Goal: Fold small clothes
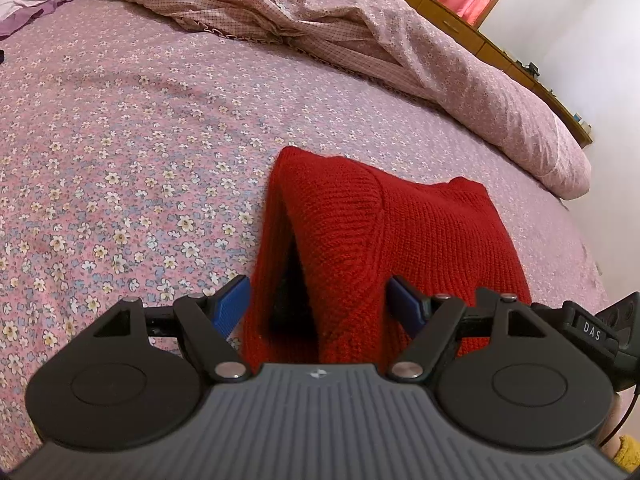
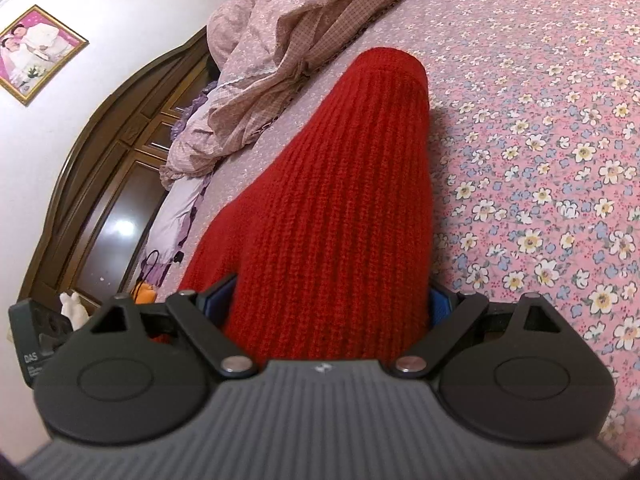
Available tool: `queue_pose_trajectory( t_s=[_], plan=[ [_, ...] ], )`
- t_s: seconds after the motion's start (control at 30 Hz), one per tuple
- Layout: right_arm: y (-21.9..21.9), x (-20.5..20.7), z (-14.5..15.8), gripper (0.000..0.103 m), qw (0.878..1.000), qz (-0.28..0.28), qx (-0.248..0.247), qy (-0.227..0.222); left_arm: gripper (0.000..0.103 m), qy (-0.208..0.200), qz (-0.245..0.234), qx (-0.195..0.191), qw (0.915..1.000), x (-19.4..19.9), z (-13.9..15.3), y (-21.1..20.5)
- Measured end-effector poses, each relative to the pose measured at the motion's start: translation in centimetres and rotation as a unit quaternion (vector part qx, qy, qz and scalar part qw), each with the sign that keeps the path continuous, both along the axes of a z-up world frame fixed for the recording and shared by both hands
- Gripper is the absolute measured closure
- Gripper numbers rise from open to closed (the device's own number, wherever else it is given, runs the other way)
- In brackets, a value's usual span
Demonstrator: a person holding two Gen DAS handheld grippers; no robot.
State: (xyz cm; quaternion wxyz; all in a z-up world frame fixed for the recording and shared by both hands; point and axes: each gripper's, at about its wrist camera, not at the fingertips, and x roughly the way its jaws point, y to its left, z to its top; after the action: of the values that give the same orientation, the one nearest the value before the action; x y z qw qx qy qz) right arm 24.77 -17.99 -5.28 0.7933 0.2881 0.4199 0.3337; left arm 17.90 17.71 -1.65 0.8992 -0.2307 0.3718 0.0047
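We see a red knit garment [image 1: 400, 240] on the bed's pink floral sheet [image 1: 120, 140]; beyond it, a pink checked quilt [image 1: 320, 20].

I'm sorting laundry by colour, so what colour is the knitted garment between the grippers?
Solid red, a ribbed knitted garment; clearest in the right wrist view.

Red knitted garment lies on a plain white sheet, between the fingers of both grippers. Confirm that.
Not quite: the sheet is pink with small flowers, not plain white, as the left wrist view shows. The rest holds: the red knitted garment lies between the fingers of the left gripper and the right gripper.
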Motion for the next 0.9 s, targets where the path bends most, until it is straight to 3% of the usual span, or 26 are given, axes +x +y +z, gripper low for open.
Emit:
queue_pose_trajectory(
  t_s=[0.27,0.6,0.9],
  plan=[
    [0.1,0.0,0.1,0.011,1.0,-0.002,-0.001,0.003,0.023,0.0,0.0,0.0,1.0,-0.1,0.0,0.1],
    [0.2,-0.6,1.4,0.033,1.0,-0.01,0.002,-0.018,0.023,-0.002,0.005,-0.008,1.0,-0.2,-0.2,0.4],
    [0.6,-1.3,3.2,0.04,0.999,-0.02,0.025,-0.025,0.023,-0.007,0.01,-0.015,0.9998,-0.6,-0.3,0.9]
  ],
)
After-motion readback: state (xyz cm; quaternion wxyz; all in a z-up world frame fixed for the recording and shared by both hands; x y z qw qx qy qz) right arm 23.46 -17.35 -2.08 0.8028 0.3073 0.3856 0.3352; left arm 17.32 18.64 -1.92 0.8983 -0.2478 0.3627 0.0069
